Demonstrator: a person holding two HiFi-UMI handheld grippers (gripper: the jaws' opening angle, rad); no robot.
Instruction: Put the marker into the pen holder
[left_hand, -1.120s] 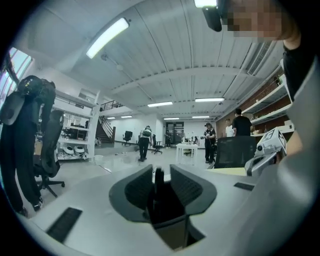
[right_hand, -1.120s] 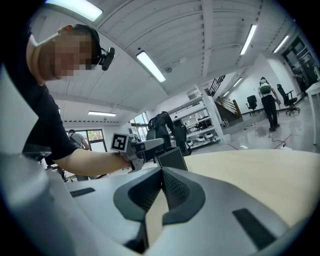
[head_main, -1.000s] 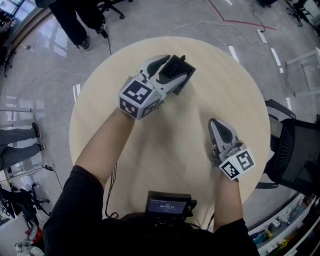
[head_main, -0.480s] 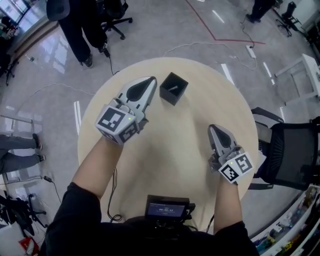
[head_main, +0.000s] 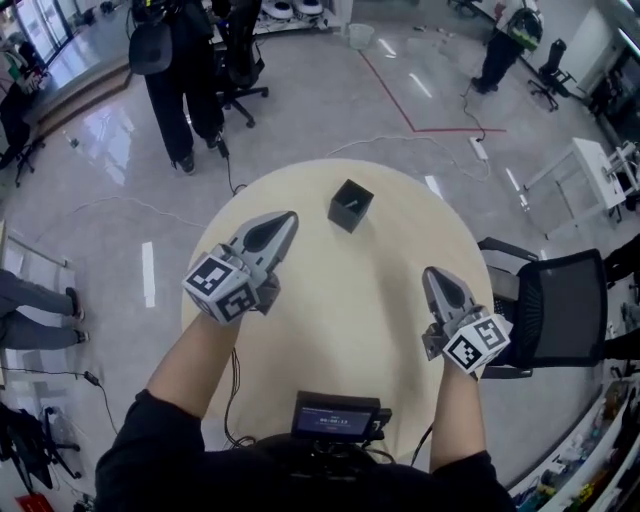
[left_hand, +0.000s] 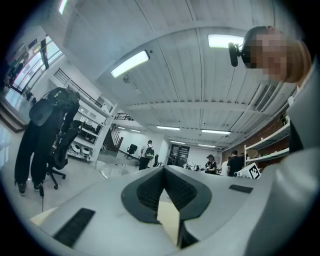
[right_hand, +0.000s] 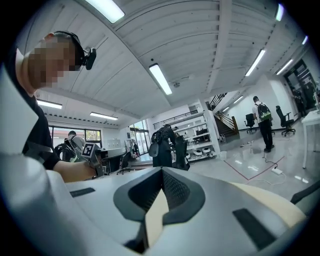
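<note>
Pen holder (head_main: 350, 205) upper centre of frame, on far side of round table (head_main: 345, 300). Marker (head_main: 352, 203) is pale streak inside it. Left gripper (head_main: 288, 219) centre-left, jaws together, empty. Right gripper (head_main: 437, 276) lower right, jaws together, empty. Both clear of holder.

Ceiling strip lights (left_hand: 130, 63) above the left gripper (left_hand: 164, 172) are lighting evenly, brightly; polished floor (head_main: 110, 125) is glaring; fisheye edges are bending, corners darkening.
</note>
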